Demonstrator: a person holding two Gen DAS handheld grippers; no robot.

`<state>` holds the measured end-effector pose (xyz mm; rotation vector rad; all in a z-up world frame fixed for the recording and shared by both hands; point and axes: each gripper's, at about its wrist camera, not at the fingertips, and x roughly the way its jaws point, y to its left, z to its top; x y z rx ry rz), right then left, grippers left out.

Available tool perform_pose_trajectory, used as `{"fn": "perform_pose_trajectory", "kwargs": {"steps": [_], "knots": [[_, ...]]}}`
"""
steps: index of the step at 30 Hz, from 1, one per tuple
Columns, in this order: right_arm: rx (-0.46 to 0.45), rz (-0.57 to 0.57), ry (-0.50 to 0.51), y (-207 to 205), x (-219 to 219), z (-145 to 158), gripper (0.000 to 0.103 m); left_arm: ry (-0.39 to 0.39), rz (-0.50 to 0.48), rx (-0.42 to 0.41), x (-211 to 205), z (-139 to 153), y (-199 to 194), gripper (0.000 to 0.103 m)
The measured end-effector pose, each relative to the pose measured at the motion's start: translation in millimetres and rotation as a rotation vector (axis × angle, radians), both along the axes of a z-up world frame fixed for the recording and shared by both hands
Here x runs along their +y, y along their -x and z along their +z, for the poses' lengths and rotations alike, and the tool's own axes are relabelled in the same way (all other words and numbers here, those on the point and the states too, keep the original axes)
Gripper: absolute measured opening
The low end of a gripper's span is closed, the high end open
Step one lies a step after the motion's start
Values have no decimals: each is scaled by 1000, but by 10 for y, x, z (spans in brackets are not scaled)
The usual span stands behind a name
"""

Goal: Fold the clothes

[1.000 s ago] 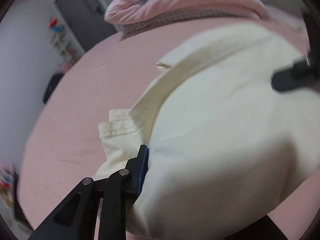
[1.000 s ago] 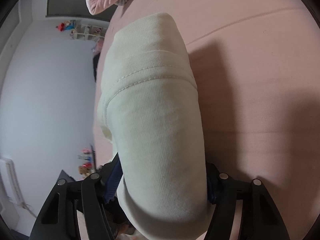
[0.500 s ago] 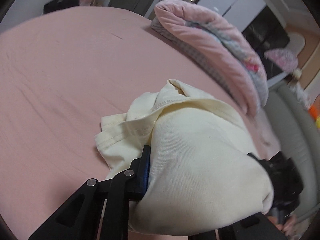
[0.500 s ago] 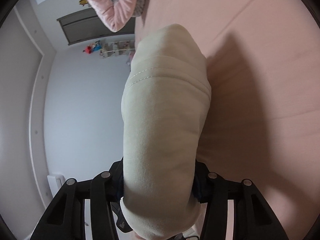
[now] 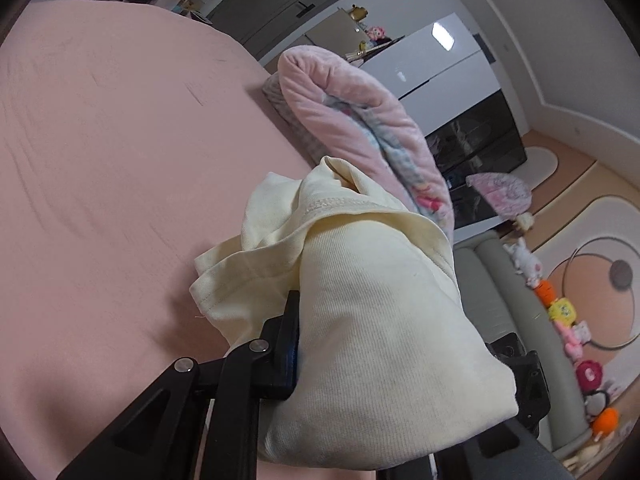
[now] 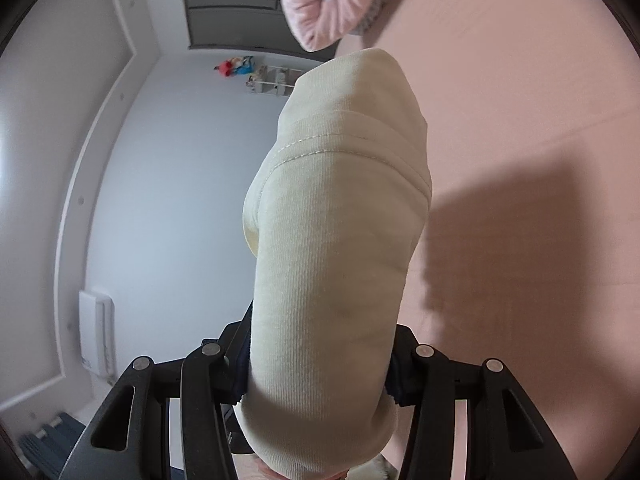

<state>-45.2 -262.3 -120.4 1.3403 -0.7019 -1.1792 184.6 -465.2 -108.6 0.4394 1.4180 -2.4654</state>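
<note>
Pink bedsheet [image 5: 120, 160] lies under the cream garment [image 5: 380, 320] (folded thick), pinched tight by the left gripper [image 5: 304, 344] and clamped across its bulk by the right gripper [image 6: 320, 376].

A cream garment [image 5: 372, 320] of matt, finely ribbed knit cloth with stitched hems. It is lifted above a bed [image 5: 100, 152] covered in a smooth, matt pink sheet. A folded pink blanket [image 5: 352, 112] looks soft and plush. The left hand-held gripper [image 5: 344, 364] and right hand-held gripper [image 6: 320, 376] are matt black plastic with small shiny metal rivets.
</note>
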Motion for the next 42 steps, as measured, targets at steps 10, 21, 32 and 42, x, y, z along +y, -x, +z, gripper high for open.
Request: {"fn": "perform_pose_trajectory", "kwargs": {"steps": [10, 21, 32, 42], "knots": [[73, 90, -108, -328, 276, 144, 50, -284, 91, 166, 68, -461, -234, 10], [67, 275, -296, -766, -84, -258, 50, -283, 124, -35, -7, -852, -709, 10], [71, 329, -330, -992, -76, -326, 51, -244, -7, -403, -26, -730, -804, 45], [116, 370, -417, -1189, 134, -380, 55, 35, -204, -625, 36, -355, -799, 54]]}}
